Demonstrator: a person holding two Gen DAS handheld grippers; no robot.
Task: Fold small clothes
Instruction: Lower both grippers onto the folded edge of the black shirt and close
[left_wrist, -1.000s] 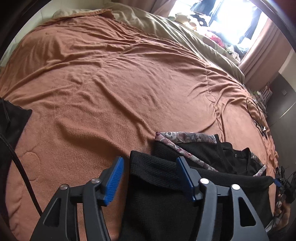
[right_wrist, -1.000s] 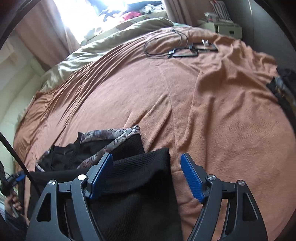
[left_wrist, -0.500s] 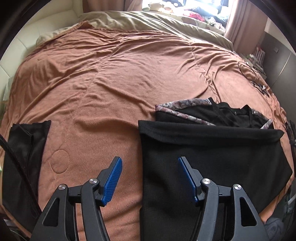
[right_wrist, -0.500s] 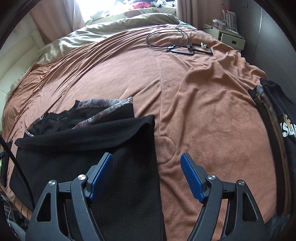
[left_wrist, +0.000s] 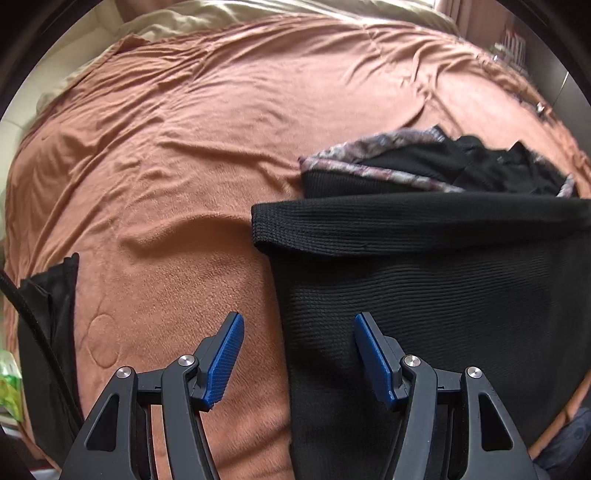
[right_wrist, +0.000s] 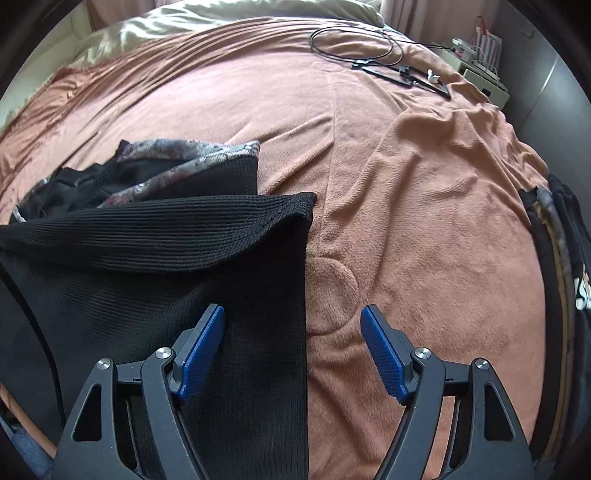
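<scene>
A black knit garment (left_wrist: 424, 288) lies flat on the orange-brown blanket (left_wrist: 166, 166), its top part folded down into a thick band. Behind it lies a second dark piece with a patterned grey-pink trim (left_wrist: 369, 147). My left gripper (left_wrist: 298, 319) hovers open over the knit garment's left side edge, with nothing pressed between its blue pads. In the right wrist view the same black knit garment (right_wrist: 147, 236) fills the left half. My right gripper (right_wrist: 292, 312) stands open over its right side edge, half above the blanket (right_wrist: 424, 221). The trimmed piece (right_wrist: 184, 155) shows beyond the fold.
Another black cloth (left_wrist: 48, 332) lies at the blanket's left edge. A black garment with white lettering (right_wrist: 565, 258) lies at the right edge. Cables and a flat black frame (right_wrist: 388, 62) rest far back, near a white bedside unit (right_wrist: 484, 81). A beige duvet (right_wrist: 221, 18) covers the far end.
Both grippers have drawn back from the garment's folded band, which sat between their fingers before, and tipped downward. They now hang over its side edges nearer me. The jaws kept their width.
</scene>
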